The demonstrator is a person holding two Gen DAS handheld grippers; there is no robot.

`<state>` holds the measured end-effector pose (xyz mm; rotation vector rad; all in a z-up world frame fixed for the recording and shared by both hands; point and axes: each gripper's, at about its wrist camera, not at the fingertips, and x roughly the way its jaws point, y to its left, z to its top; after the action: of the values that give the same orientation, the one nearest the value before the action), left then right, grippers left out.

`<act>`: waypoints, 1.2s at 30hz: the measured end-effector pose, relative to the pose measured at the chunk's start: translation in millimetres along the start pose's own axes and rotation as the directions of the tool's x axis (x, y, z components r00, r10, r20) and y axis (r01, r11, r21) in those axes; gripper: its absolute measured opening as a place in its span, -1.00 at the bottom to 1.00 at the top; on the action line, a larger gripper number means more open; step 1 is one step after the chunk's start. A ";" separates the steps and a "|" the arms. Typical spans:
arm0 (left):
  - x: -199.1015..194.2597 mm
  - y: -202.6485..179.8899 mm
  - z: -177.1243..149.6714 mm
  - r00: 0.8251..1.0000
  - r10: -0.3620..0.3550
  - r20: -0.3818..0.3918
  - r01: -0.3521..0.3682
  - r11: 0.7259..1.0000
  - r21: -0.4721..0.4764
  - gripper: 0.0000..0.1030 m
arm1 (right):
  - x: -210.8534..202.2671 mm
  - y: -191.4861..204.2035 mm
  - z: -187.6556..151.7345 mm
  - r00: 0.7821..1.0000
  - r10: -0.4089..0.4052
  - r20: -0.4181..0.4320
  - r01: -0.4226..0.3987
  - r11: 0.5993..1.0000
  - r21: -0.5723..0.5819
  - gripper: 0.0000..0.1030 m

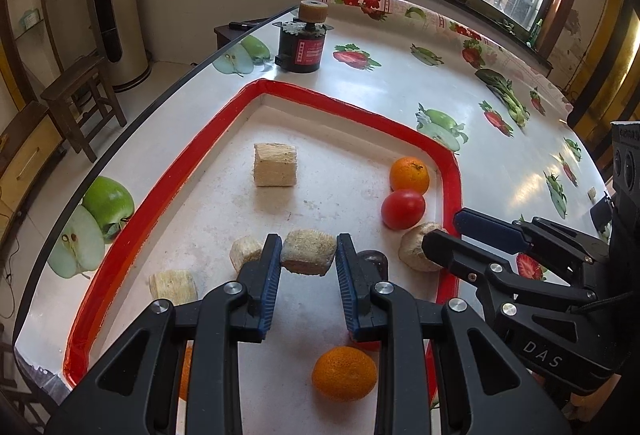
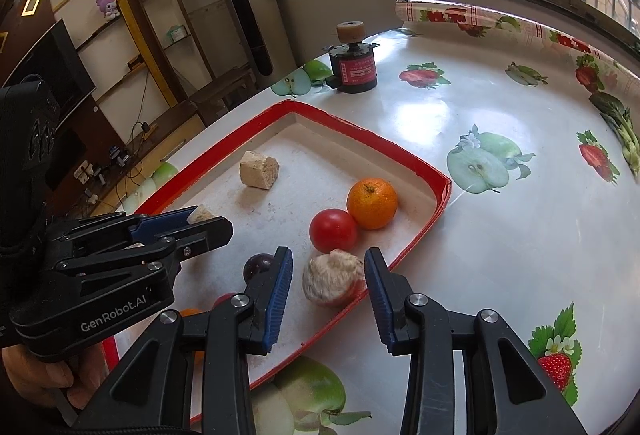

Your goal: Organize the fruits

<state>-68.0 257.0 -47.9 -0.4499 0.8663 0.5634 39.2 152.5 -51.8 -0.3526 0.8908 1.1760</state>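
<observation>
My left gripper is shut on a beige fibrous chunk just above the red-rimmed white tray; the right wrist view shows the chunk's end poking from its fingertips. My right gripper hangs open over the tray's near right corner. A pale fuzzy lump with a red underside lies between its fingertips, with a gap at the left pad. A red tomato and an orange touch each other just beyond. A dark plum sits left of the right gripper. A second orange lies under my left gripper.
Loose beige chunks lie in the tray: one far, two near left. A black cylinder with a red label stands behind the tray on the fruit-print tablecloth. The table edge runs along the left, with a stool beyond.
</observation>
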 end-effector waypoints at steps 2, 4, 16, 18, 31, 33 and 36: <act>-2.2 1.3 -2.1 1.000 0.002 -0.002 -0.002 1.000 -0.004 -0.50 | -1.7 0.2 -0.5 1.000 0.001 0.002 -0.001 1.000 -0.001 -0.21; -5.3 2.4 -4.6 1.000 0.007 0.000 -0.007 1.000 -0.006 -0.37 | -4.0 0.2 -1.3 1.000 -0.002 0.003 0.002 1.000 -0.002 -0.19; -21.0 12.0 -23.5 1.000 0.026 0.002 -0.026 0.999 -0.027 0.01 | -29.3 -0.8 -17.0 1.000 -0.005 0.028 0.005 1.000 -0.012 -0.11; -26.2 12.1 -26.7 1.000 0.026 0.008 -0.026 0.999 -0.026 0.01 | -35.7 -1.6 -19.5 0.999 -0.005 0.035 0.005 1.000 -0.013 -0.11; -64.5 13.8 -62.6 0.998 0.048 0.033 -0.047 0.999 -0.015 0.01 | -68.5 4.7 -34.0 0.996 0.067 0.056 -0.061 0.993 -0.103 0.11; -68.6 12.7 -68.7 0.998 0.058 0.037 -0.058 0.998 -0.004 0.01 | -72.3 6.8 -35.8 0.995 0.086 0.058 -0.078 0.989 -0.122 0.17; -76.2 12.2 -78.2 0.995 0.082 0.048 -0.082 0.997 0.000 0.23 | -78.1 11.4 -38.4 0.991 0.116 0.062 -0.105 0.982 -0.157 0.27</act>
<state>-160.6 200.0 -32.8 -0.3986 0.8426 0.6462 4.7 80.9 -14.3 -0.3874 0.7671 1.3565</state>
